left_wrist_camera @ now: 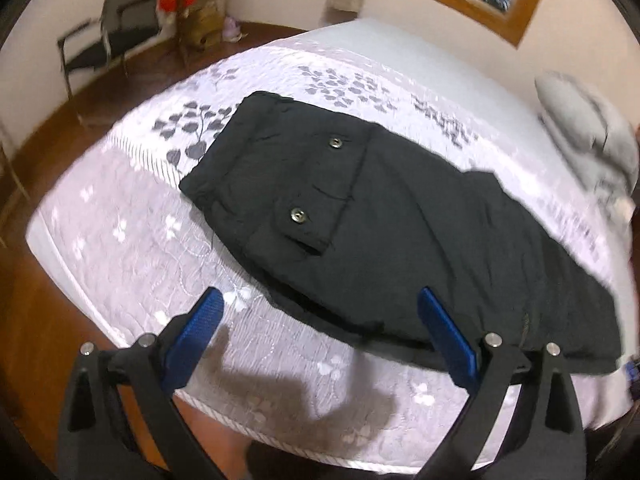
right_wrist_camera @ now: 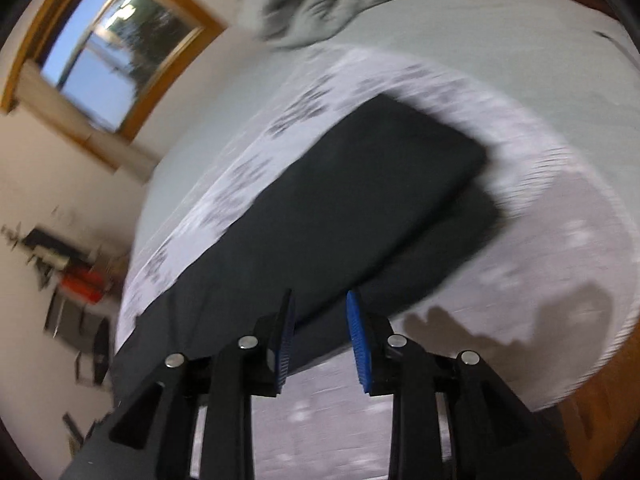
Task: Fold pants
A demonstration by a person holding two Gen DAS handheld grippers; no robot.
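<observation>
Left wrist view shows your left hand-held gripper spread wide and empty above the folded black pants on the bed; your right hand-held gripper is narrowly parted, gripping nothing.

Far end of the pants cut off at the right edge — right-wrist view motion-blurred

Bed with white quilted cover, grey leaf print toward far side. Folded black pants flat across its middle, reaching near edge. Crumpled grey garment near far right corner, apart from pants.
</observation>
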